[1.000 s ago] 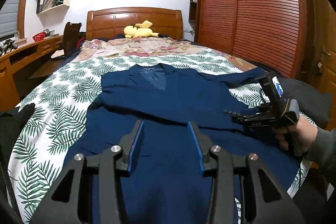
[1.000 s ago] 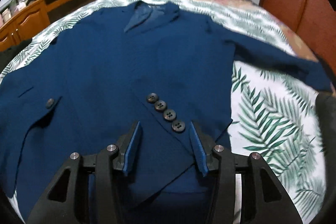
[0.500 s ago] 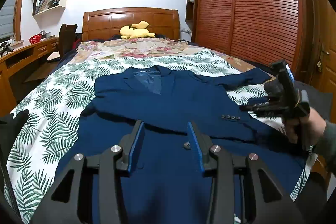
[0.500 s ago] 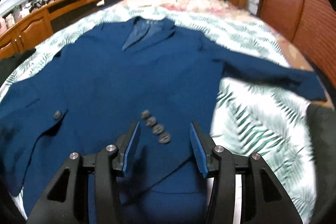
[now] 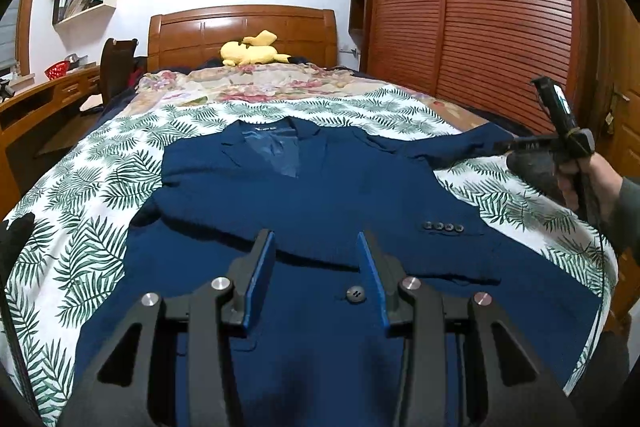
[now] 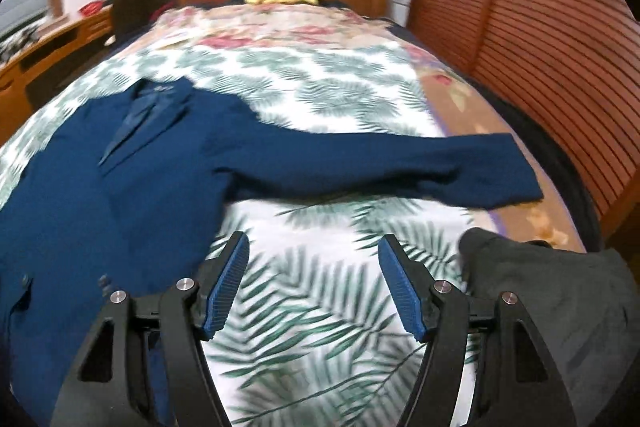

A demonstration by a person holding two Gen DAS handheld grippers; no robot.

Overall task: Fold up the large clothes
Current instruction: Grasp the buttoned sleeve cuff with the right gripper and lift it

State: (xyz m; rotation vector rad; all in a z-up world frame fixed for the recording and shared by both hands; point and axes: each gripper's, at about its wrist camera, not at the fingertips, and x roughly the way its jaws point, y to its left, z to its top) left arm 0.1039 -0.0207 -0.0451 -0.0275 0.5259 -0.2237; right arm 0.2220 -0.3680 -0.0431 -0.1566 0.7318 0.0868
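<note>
On bed: navy blazer (image 5: 320, 195) flat, front up, on leaf-print bedspread (image 6: 320, 307).
Left gripper (image 5: 316, 267) jaws apart above blazer hem, nothing held. Right gripper (image 6: 314, 275) jaws just widened, empty, over bedspread beside outstretched sleeve (image 6: 400, 167).

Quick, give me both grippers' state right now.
Left gripper: open, holding nothing, above the blue jacket.
Right gripper: open, jaws just widened, nothing between them, over the leaf-print bedspread.
</note>
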